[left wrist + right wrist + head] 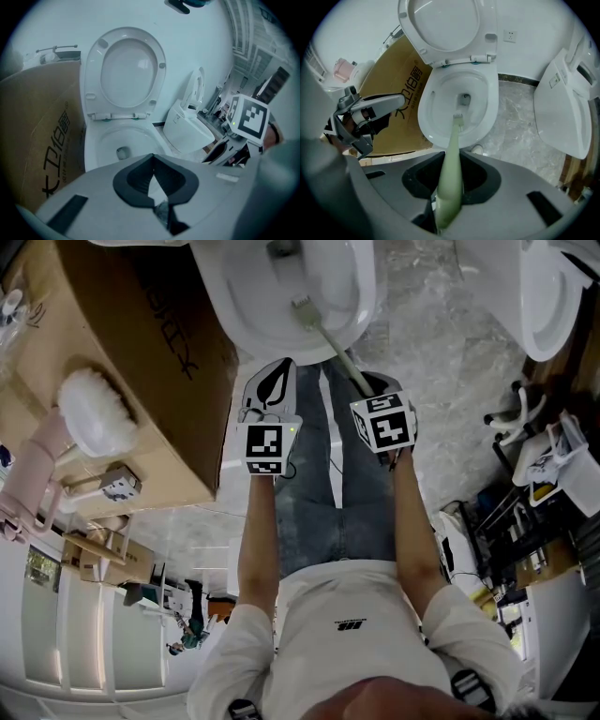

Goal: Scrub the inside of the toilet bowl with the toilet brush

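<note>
Pale-green toilet brush (454, 136): one. Long axis runs from the right gripper forward and down over the bowl's near rim. Bristle head points at the drain hole, low inside the bowl, just short of the hole. Can't tell if it touches the porcelain.
toilet bowl (427, 123): white, one with the brush in it. seat and lid (445, 21) raised, leaning back to the wall.
second toilet (562, 108): one, white, on the floor off the bowl's right side, well apart from the brush.
toilets total: two.
right gripper (449, 161): fingers pinching the brush handle near its butt end.
left gripper (153, 165): fingers pressed together at the tips, nothing between. Sits just beside the right gripper, before the bowl's near rim.
grippers total: two, one marker cube each.
cardboard box (391, 79): one, brown, printed. At the bowl's left side, touching or just beside, can't tell which.
floor (518, 124): grey marbled stone.
</note>
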Motion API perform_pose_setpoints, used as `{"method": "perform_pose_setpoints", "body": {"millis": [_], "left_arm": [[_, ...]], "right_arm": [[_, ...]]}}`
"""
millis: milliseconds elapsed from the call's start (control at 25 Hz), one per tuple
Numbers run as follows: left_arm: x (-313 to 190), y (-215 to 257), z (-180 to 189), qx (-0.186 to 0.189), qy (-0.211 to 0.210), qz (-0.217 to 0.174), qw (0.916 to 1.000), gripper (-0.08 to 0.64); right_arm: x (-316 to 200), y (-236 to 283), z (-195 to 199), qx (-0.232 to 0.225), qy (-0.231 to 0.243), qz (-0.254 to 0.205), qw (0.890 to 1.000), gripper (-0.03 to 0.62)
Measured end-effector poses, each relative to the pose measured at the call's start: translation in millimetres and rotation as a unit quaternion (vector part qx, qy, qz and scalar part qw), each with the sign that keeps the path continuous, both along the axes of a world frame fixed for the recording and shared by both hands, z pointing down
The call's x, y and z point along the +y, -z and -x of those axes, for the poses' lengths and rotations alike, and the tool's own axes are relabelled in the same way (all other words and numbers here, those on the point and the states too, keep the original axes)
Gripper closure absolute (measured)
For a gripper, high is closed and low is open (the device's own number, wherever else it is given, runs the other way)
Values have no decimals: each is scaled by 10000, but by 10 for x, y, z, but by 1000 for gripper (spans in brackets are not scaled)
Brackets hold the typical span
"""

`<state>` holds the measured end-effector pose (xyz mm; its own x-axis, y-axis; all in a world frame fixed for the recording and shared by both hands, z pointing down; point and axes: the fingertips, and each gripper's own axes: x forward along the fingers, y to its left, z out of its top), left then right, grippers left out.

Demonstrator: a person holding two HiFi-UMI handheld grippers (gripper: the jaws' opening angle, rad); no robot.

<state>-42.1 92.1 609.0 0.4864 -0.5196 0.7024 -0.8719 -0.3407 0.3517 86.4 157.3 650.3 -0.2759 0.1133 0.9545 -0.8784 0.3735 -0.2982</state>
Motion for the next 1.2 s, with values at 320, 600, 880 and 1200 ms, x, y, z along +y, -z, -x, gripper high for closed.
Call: {"method": "perform_pose_setpoints", "body": {"millis": [320,600,880,1200], "left_arm": [[-40,-13,-35,-6,-47,14,10000,551],[-99,-22,-68,2,-49,11,10000,551],[-164,-39,-66,-12,-36,31,10000,551],[-208,-79,-40,-28,24,66,10000,551]], "right_arm": [[-131,-1,-135,174,83,-146,9997,503],[-282,-38,-206,287,153,-330,9989,503],[-518,-38,-235,467,394,-535,9967,503],[-801,-57,-295,816,1028,-897,9873,503]]}}
